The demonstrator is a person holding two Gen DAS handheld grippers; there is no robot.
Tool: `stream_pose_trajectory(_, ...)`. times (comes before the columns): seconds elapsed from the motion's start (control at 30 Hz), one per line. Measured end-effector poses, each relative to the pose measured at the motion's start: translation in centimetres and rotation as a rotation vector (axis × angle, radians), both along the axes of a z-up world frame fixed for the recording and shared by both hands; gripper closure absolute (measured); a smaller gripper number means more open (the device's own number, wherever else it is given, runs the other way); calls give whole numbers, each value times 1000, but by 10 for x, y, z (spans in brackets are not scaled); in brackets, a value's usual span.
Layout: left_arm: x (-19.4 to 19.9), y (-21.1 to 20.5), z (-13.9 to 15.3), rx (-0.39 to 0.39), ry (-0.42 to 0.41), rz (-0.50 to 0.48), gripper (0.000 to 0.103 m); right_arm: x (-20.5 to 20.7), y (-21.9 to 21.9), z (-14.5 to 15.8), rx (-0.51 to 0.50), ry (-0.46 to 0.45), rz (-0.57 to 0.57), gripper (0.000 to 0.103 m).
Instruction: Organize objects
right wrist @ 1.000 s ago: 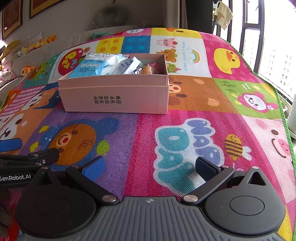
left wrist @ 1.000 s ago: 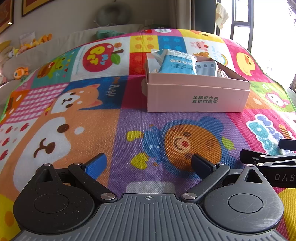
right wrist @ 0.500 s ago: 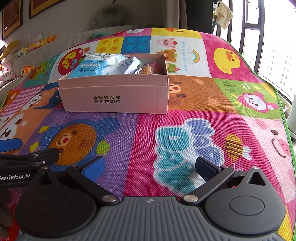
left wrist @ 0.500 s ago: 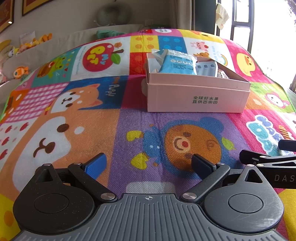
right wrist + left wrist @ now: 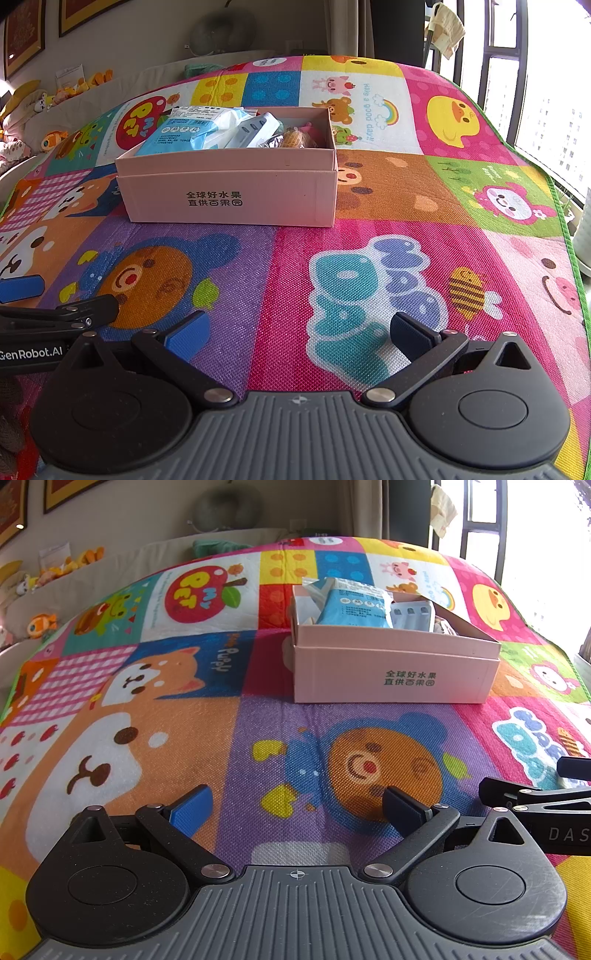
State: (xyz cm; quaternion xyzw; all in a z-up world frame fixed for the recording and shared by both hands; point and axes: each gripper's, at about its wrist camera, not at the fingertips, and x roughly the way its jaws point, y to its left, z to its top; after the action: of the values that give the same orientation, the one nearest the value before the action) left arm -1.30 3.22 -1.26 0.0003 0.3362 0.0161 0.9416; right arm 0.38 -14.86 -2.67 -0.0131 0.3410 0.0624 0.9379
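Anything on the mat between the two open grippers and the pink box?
Nothing visible. Only bare play mat lies between the left gripper, the right gripper and the pink box.

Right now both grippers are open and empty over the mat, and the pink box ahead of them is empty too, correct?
Not quite: the pink box is not empty. The right wrist view shows a blue packet, a white pack and small items inside it. The rest holds: left gripper and right gripper are open and empty over the mat.
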Motion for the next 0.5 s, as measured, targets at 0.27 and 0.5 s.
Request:
stream_pose_trajectory(0.27,0,0,0,0,0,1,2,0,0,0,1,0,0,0)
stream_pose_trajectory(0.5,0,0,0,1,0,1,2,0,0,0,-1,0,0,0)
